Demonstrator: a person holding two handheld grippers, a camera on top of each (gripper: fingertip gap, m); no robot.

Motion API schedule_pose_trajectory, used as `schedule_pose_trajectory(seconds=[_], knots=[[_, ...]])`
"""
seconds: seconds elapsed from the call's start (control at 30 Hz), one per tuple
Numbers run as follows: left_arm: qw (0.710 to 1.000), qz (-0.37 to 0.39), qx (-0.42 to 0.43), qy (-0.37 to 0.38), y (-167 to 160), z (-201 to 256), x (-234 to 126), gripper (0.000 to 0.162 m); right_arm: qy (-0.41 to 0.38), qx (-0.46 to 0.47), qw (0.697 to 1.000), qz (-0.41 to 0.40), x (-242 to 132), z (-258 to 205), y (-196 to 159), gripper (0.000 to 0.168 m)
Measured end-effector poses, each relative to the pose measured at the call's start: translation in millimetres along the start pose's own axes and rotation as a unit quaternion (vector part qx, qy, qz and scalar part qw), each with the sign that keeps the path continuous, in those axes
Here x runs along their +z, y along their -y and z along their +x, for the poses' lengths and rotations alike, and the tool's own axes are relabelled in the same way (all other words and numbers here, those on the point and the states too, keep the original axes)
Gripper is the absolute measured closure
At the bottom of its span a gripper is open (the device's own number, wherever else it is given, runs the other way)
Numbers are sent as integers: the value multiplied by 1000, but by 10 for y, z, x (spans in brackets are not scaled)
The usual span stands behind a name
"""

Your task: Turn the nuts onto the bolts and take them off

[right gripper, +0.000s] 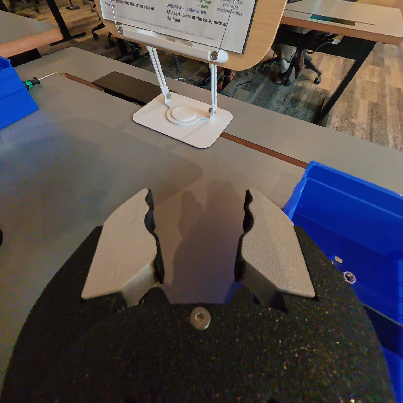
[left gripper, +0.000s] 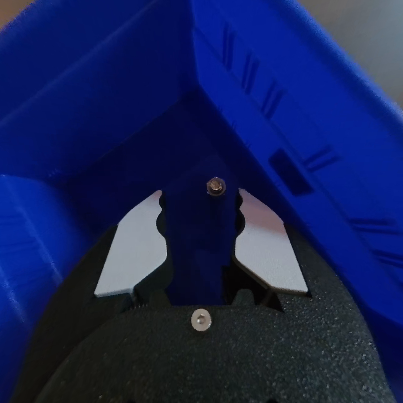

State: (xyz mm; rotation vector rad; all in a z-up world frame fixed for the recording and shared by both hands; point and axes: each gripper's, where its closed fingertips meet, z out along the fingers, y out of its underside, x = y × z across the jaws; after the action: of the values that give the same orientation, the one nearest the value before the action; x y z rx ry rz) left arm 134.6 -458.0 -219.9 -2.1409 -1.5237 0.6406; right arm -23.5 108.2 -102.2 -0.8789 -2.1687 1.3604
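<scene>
In the left wrist view my left gripper point(left gripper: 200, 190) is open and reaches down into a corner of a blue plastic bin point(left gripper: 109, 98). A small silver bolt point(left gripper: 215, 185) stands on end on the bin floor just beyond and between the fingertips, untouched. In the right wrist view my right gripper point(right gripper: 198, 192) is open and empty above the grey table point(right gripper: 87, 174). A second blue bin point(right gripper: 349, 229) sits to its right, with a silver nut point(right gripper: 349, 277) and another small metal piece point(right gripper: 338, 259) on its floor.
A white stand point(right gripper: 185, 117) holding a printed sheet on a wooden board point(right gripper: 187, 19) stands at the table's far edge. Another blue bin point(right gripper: 13, 98) and a green-handled screwdriver point(right gripper: 31, 82) lie at the far left. Office desks and chairs stand beyond. My right fingertips sit around 60 centimeters from my left ones. Between my right fingertips and the small metal piece point(right gripper: 338, 259) there is roughly 20 centimeters.
</scene>
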Motion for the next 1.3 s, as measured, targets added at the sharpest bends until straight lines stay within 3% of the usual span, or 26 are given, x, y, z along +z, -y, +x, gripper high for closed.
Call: schedule_pose_trajectory(seconds=[0.47,0.53,0.6,0.77,1.07,1.3], knots=[[999,23,-10,-27,-29,83,183,113,9,-3,1000,-6,31,-34,-7,89],[999,27,-8,-30,-29,98,201,122,9,-4,1000,-7,31,-36,-10,89],[999,31,-8,-41,-29,135,217,143,9,-4,1000,-8,32,-39,-11,89],[999,34,-10,-24,-29,93,173,143,11,-7,1000,-11,29,-51,-11,89],[994,106,35,-18,561,259,-565,143,24,-28,999,-8,-56,-171,94,91],[974,193,113,-47,1275,937,-1207,143,59,-100,993,-18,-213,-442,284,94]])
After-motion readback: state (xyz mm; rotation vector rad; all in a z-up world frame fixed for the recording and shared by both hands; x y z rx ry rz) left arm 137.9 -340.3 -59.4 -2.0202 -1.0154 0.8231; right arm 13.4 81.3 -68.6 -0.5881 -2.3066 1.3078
